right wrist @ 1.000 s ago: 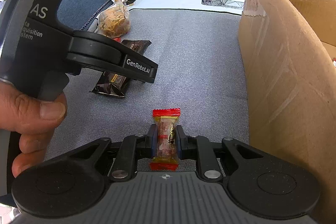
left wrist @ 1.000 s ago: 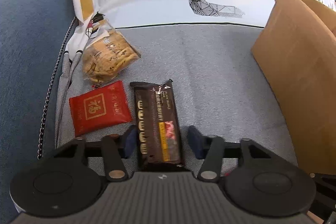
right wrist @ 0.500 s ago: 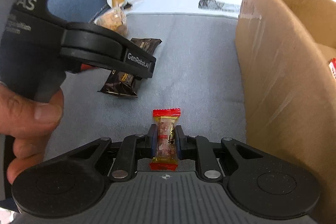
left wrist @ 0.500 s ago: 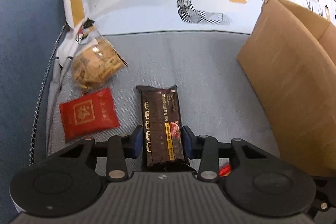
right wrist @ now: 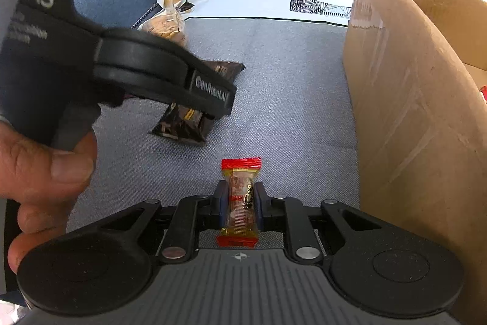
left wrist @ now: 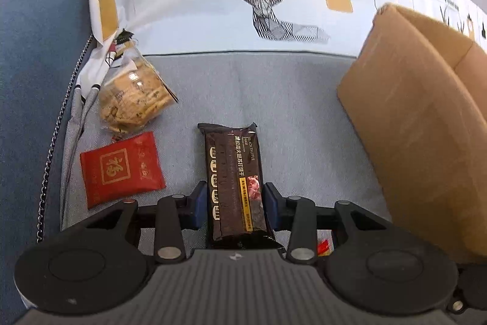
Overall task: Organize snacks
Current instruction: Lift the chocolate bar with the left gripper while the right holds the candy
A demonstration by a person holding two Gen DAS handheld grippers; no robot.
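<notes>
Long dark-brown cracker pack (left wrist: 236, 181), gold print, left of cardboard box (left wrist: 420, 124); left claw (left wrist: 236, 207) now clenched on it, earlier agape; right claw (right wrist: 240, 203) grasping red-ended candy (right wrist: 240, 200).

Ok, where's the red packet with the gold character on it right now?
In the left wrist view, the red packet lies flat on the grey cloth at lower left, just below the clear bag of crackers and left of the dark biscuit pack.

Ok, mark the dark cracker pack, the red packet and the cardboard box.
dark cracker pack (left wrist: 232, 172): left wrist view, middle of its printed face.
red packet (left wrist: 120, 169): left wrist view, on the gold square emblem.
cardboard box (left wrist: 420, 136): left wrist view, on its outer side wall.
</notes>
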